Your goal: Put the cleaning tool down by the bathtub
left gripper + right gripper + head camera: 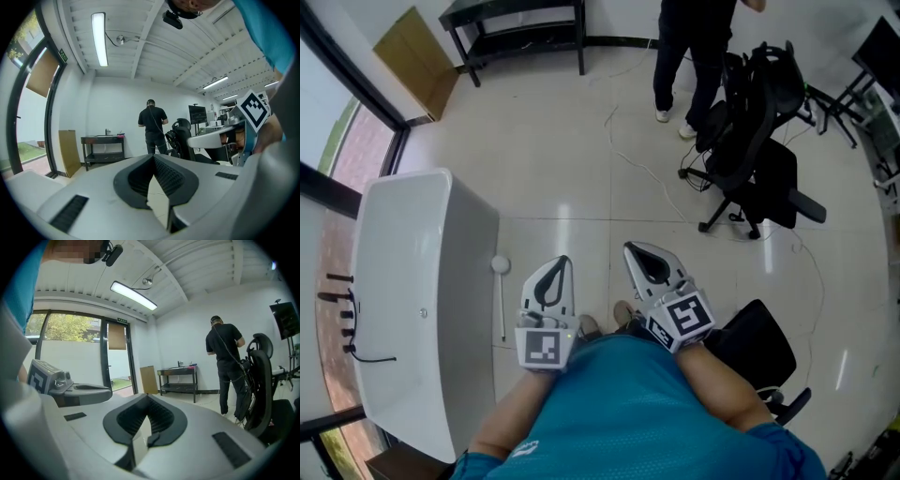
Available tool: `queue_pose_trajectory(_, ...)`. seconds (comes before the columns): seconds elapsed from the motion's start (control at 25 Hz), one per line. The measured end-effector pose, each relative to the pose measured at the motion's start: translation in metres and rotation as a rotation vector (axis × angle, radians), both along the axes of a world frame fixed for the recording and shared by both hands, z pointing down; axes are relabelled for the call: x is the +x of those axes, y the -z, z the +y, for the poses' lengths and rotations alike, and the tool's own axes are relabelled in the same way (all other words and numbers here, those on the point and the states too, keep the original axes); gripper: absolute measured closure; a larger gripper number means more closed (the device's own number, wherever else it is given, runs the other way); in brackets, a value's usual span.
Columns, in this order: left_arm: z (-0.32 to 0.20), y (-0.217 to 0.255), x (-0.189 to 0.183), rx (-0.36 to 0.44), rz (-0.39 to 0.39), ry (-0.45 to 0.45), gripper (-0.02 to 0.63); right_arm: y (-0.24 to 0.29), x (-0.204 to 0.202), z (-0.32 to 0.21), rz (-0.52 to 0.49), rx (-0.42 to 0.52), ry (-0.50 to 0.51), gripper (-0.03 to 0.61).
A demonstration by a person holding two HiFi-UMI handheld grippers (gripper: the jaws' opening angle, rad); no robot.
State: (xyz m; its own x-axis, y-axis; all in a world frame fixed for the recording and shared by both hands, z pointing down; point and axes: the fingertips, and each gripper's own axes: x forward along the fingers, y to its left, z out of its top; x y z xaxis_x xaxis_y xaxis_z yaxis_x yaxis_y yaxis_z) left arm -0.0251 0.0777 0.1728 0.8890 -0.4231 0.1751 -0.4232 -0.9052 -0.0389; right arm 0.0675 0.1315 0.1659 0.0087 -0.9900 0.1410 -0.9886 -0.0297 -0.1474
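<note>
The cleaning tool point(502, 302), a thin white stick with a round white head, lies on the floor tiles along the right side of the white bathtub point(473, 281). Neither gripper touches it. My left gripper point(562, 262) is held close to my body, just right of the tool, shut and empty. My right gripper point(630, 248) is beside it, also shut with nothing in it. In the left gripper view the left gripper point(153, 158) has its dark pads meeting at the tips. The right gripper point(147, 397) looks the same in its own view.
A black office chair point(759, 155) with bags stands at the right, with cables on the floor around it. A person point(689, 56) stands at the back. A black table point(520, 23) and a cardboard sheet point(417, 61) are at the far wall. Another black seat point(759, 347) is near my right side.
</note>
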Motion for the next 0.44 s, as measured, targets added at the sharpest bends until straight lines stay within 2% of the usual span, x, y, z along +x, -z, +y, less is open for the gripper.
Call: queue_pose_trajectory(0.44, -0.015, 0.0, -0.017, 0.008, 0.0, 0.031, 0.615, -0.004, -0.015, -0.014, -0.03, 0.006, 0.026, 0.569)
